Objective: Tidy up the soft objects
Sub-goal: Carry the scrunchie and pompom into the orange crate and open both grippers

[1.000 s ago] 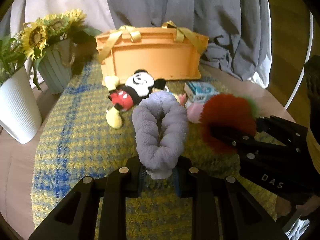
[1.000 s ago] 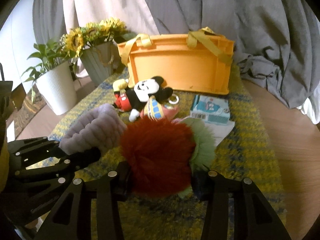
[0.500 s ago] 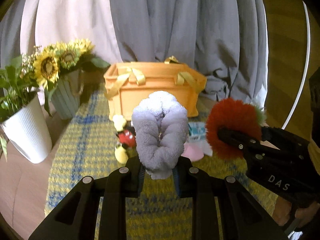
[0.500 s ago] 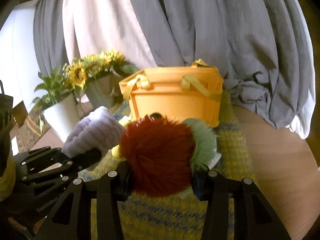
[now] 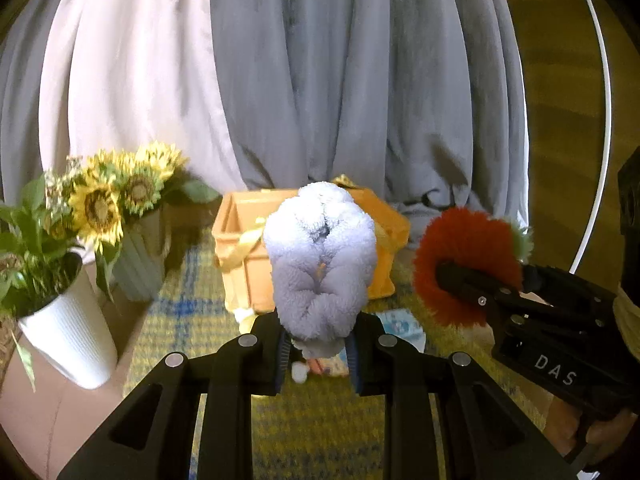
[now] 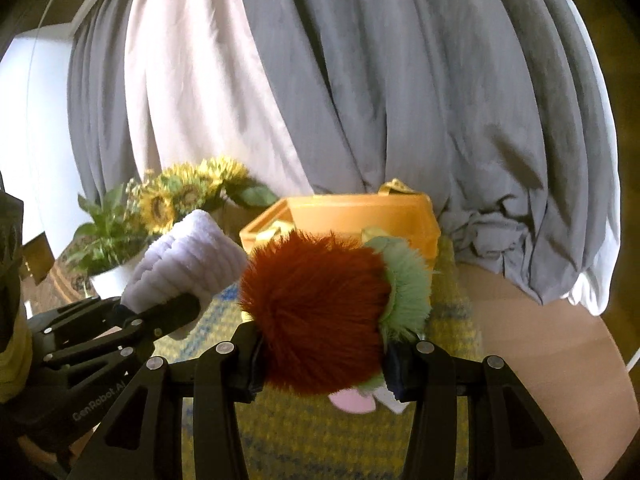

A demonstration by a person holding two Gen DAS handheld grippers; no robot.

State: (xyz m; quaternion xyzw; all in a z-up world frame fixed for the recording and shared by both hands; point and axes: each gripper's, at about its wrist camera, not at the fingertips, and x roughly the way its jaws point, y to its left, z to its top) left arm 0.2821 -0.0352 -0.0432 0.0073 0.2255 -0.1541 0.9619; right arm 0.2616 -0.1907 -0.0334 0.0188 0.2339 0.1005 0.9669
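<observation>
- Our left gripper (image 5: 320,354) held the grey fluffy loop (image 5: 320,264) by its lower end, with the fingers narrow and pressed on it, so the loop stood up ahead of the fingertips.
- Our right gripper (image 6: 324,364) kept the red furry toy (image 6: 316,312) between its half-wide fingers; its green fringe hung at the right finger.
- The orange basket (image 6: 360,216) waited beyond both fingertips; we judged that we carried both toys high so they could pass over its rim.
</observation>
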